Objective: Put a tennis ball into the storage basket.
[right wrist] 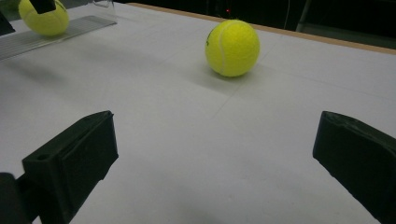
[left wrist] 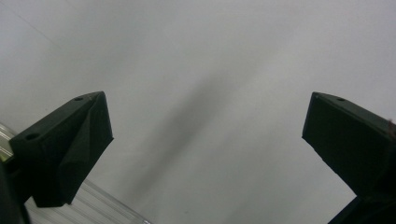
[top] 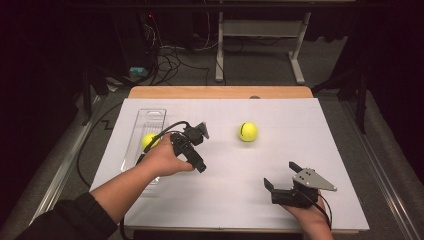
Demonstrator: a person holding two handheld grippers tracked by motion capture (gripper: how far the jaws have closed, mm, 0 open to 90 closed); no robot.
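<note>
A yellow tennis ball lies in a clear plastic tray at the table's left side. My left gripper hangs just to the right of that tray, in the person's left hand. In the left gripper view its jaws stand wide apart over bare white table, with the tray's edge at lower left. A second tennis ball rests loose near the table's middle. My right gripper sits low at the front right, open and empty, facing that ball; the trayed ball shows far left.
A white sheet covers the table, with a wooden edge at the back. Beyond it stand a desk frame and floor cables. The left gripper's cable loops over the tray.
</note>
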